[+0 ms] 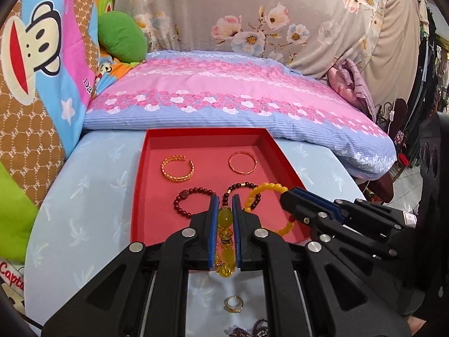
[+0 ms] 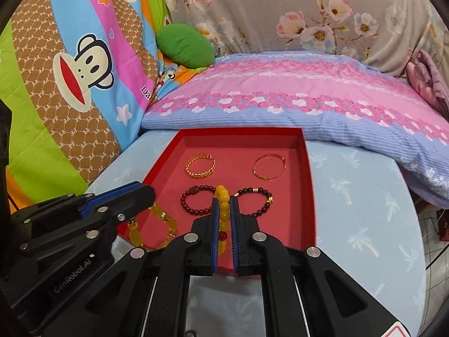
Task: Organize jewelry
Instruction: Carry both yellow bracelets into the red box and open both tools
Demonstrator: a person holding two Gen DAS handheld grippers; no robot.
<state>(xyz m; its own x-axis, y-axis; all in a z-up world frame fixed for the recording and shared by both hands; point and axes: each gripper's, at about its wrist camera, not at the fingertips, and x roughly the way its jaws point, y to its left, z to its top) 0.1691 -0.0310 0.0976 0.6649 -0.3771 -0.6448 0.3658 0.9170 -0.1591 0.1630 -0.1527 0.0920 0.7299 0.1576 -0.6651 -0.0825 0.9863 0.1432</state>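
An open red tray point(image 1: 207, 134) point(image 2: 241, 132) lies on the light blue table. My left gripper point(image 1: 224, 199) point(image 2: 150, 196) is shut on a chunky yellow stone bracelet point(image 1: 224, 220) point(image 2: 165, 219), held over the tray's near left corner. My right gripper point(image 2: 225, 200) point(image 1: 286, 193) is shut on a yellow round-bead bracelet point(image 2: 224, 214) point(image 1: 266, 186) with one red bead, held over the tray's near edge. In the tray lie a gold cuff point(image 1: 175, 180) point(image 2: 196, 174), a thin gold bangle point(image 1: 230, 163) point(image 2: 256, 169), a dark red bead bracelet point(image 1: 177, 202) point(image 2: 185, 202) and a darker bead bracelet point(image 1: 242, 186) point(image 2: 270, 198).
A gold ring point(image 1: 233, 303) lies on the blue tablecloth point(image 1: 84, 196) below my left gripper, with dark beads point(image 1: 247, 331) at the view's bottom edge. A pink and blue pillow point(image 1: 224, 95) lies right behind the tray. A cartoon blanket point(image 2: 70, 70) rises at the left.
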